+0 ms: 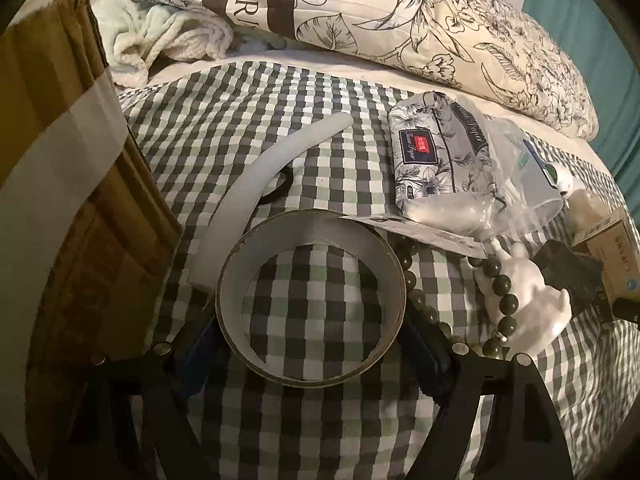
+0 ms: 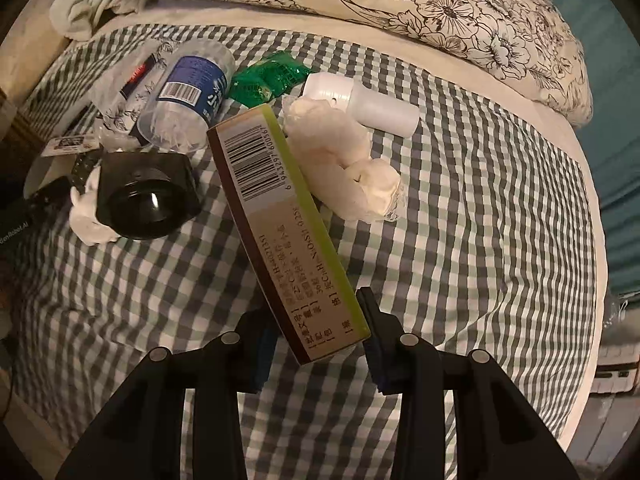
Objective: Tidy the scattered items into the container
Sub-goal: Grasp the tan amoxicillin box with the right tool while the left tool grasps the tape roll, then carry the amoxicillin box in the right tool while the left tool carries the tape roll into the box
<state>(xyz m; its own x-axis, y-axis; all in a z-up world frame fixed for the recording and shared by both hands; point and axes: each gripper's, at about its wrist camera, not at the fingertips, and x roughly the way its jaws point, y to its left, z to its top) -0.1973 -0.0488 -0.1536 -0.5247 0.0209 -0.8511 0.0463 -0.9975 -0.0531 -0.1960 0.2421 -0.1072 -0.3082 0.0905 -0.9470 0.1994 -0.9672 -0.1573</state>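
Right tongs point(image 2: 318, 344) clenched on box point(image 2: 276, 220), held above the bed point(image 2: 460, 220); its long axis runs from the tongs up and left (barcode end far). Left tongs point(image 1: 312, 344) grasp tape ring point(image 1: 312, 300), its opening facing the camera. Carton point(image 1: 72, 200) stands just left of it.

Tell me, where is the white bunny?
In the left wrist view the white bunny lies on the checked bedspread, right of the tape ring, with the bead necklace draped against it.
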